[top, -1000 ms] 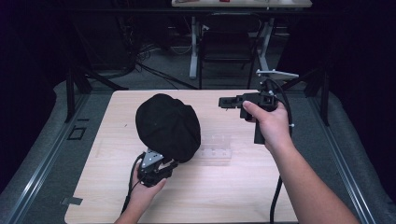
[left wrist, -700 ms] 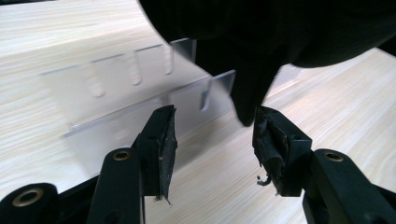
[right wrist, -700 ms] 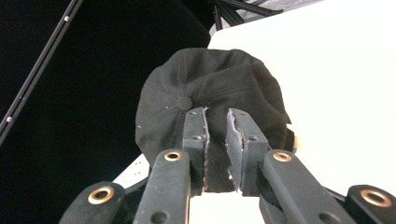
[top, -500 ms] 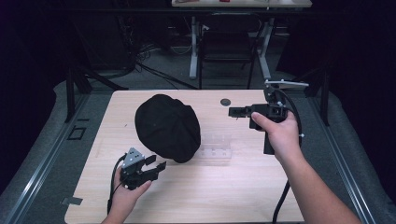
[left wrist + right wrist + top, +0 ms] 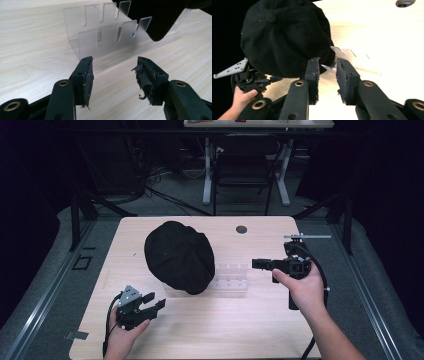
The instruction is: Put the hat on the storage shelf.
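Note:
A black cap (image 5: pixel 180 255) rests over the left end of a clear slotted acrylic rack (image 5: pixel 231 280) in the middle of the wooden table (image 5: pixel 210 330). My left gripper (image 5: pixel 155 301) sits low at the front left, pointing right, short of the cap. Its jaws have just been opening and stand open with nothing between them, as the left gripper view (image 5: pixel 113 62) shows, with the rack (image 5: pixel 100 37) ahead. My right gripper (image 5: pixel 256 264) hovers right of the rack, pointing left. Its jaws (image 5: pixel 327 62) have just been opening and are empty, facing the cap (image 5: pixel 284 37).
A small dark round grommet (image 5: pixel 241 229) is set in the table's far side. A strip of tape (image 5: pixel 75 335) lies at the front left corner. Desk legs and a chair (image 5: pixel 245 175) stand on the floor beyond the table.
The left gripper has drawn back from under the cap's edge toward the front left, its jaws now apart. The right gripper has come down and nearer, to the rack's right. The cap has stayed put.

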The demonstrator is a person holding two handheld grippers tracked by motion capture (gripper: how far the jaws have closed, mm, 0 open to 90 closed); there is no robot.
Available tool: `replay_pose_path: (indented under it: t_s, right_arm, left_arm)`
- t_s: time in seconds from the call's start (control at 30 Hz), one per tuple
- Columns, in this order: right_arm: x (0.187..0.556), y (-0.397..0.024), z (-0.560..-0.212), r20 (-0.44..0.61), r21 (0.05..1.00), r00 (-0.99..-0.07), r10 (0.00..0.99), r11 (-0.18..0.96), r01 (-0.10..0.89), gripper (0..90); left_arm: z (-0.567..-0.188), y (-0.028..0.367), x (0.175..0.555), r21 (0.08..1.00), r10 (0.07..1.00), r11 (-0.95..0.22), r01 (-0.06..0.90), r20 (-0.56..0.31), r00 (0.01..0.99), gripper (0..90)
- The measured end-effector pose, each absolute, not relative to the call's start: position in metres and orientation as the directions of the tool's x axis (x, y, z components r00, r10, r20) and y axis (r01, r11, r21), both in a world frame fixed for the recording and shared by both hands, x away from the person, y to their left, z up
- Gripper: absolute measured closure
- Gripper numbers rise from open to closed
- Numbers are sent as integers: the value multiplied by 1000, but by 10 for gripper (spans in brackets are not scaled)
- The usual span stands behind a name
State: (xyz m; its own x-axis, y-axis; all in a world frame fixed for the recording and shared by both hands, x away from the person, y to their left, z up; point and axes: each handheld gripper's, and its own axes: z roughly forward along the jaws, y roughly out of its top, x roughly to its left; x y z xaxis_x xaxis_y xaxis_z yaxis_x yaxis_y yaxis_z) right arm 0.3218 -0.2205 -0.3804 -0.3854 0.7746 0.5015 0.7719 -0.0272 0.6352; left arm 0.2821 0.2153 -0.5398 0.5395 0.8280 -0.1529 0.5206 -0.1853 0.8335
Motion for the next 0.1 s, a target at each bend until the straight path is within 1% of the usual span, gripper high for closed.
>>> replay_pose_path:
  t_s: [0.07,0.1]
  right_arm:
    - [316,-220,-388,405,682,-398,823,19,731,694]
    - [313,-219,-393,389,690,-395,832,20,723,693]
  left_arm:
    - [-540,215,282,835,825,-189,516,-150,544,477]
    - [-540,214,282,835,823,-194,515,-147,549,477]
